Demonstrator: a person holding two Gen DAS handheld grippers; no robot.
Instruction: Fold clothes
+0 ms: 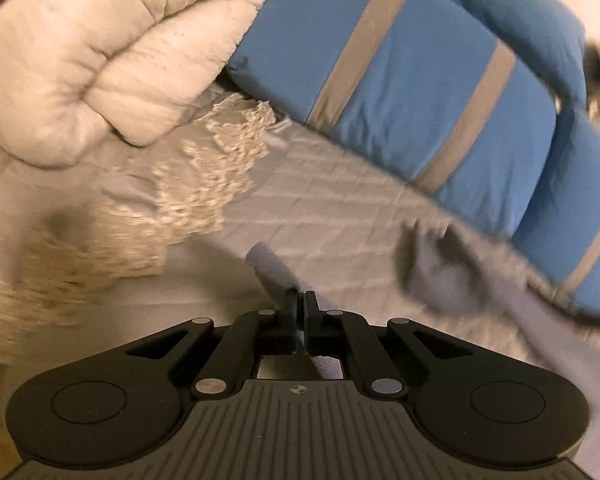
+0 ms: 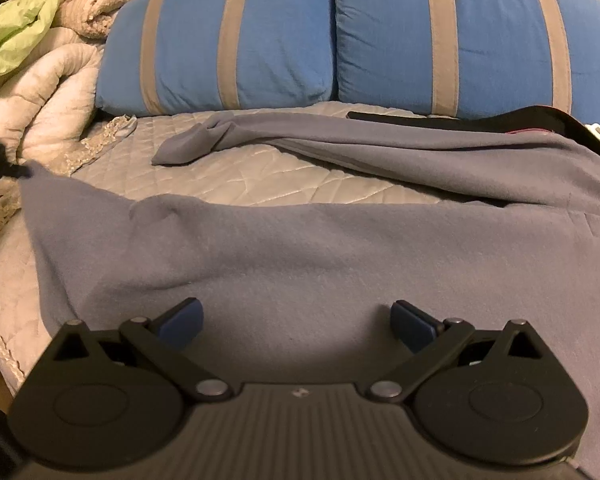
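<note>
A grey-blue fleece garment (image 2: 300, 248) lies spread on the quilted bed, one sleeve (image 2: 204, 140) stretched toward the pillows. My left gripper (image 1: 300, 300) is shut on a corner of this garment (image 1: 274, 268), which pokes out past the closed fingers. In the right wrist view that left gripper (image 2: 4, 164) shows at the far left edge, lifting the garment's corner off the bed. My right gripper (image 2: 296, 322) hovers low over the middle of the garment, open wide, its blue pads (image 2: 182, 320) apart with nothing between them.
Two blue pillows with grey stripes (image 2: 236, 40) (image 2: 472, 32) lean at the head of the bed. A rolled cream quilt (image 2: 56, 96) and a green cloth (image 2: 24, 28) sit at the left. Lace trim (image 1: 204, 176) edges the bedspread (image 2: 260, 172). A dark item (image 2: 540, 120) lies at right.
</note>
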